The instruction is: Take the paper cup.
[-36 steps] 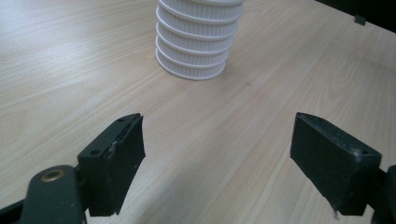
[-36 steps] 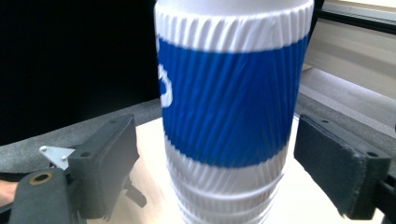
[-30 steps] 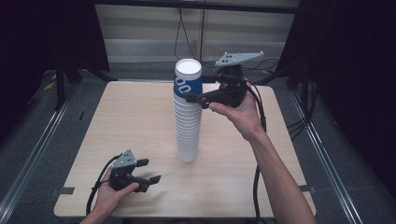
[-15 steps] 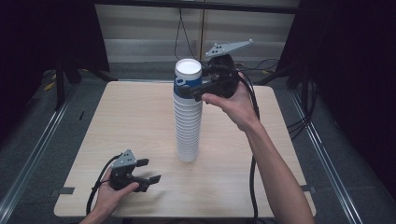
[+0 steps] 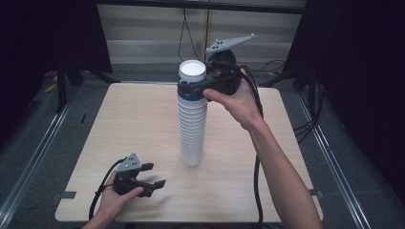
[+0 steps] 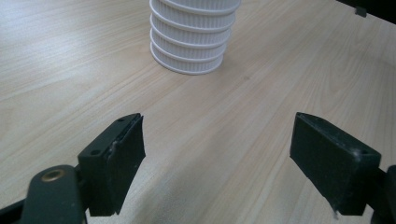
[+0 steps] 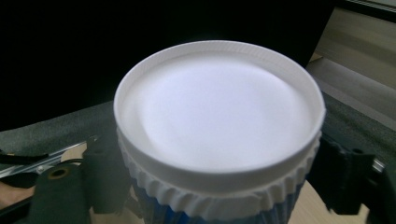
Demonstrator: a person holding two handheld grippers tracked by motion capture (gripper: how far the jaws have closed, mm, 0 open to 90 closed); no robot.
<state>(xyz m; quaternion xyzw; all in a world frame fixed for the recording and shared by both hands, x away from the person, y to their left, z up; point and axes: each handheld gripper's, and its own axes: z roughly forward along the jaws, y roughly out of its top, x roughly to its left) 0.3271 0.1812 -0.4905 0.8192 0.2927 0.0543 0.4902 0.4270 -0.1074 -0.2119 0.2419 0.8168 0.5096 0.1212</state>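
High view: cup stack [image 5: 192, 119] at worktop [image 5: 143, 119] centre; right gripper [image 5: 198, 88] jaws clasp top cup [image 5: 192, 78], likely lifting next; left gripper [image 5: 152, 175] at 7 o'clock, jaws spread, idle

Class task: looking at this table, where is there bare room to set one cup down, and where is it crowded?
Free: the table left of the cup stack, and right of it. Crowded: the near left corner by the left gripper, and the stack's top, where the right gripper sits.

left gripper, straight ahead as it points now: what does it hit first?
Most likely the base of the cup stack. The left gripper hangs open low over the table, and bare wood lies between its jaws and the stack, which sits slightly left of centre.
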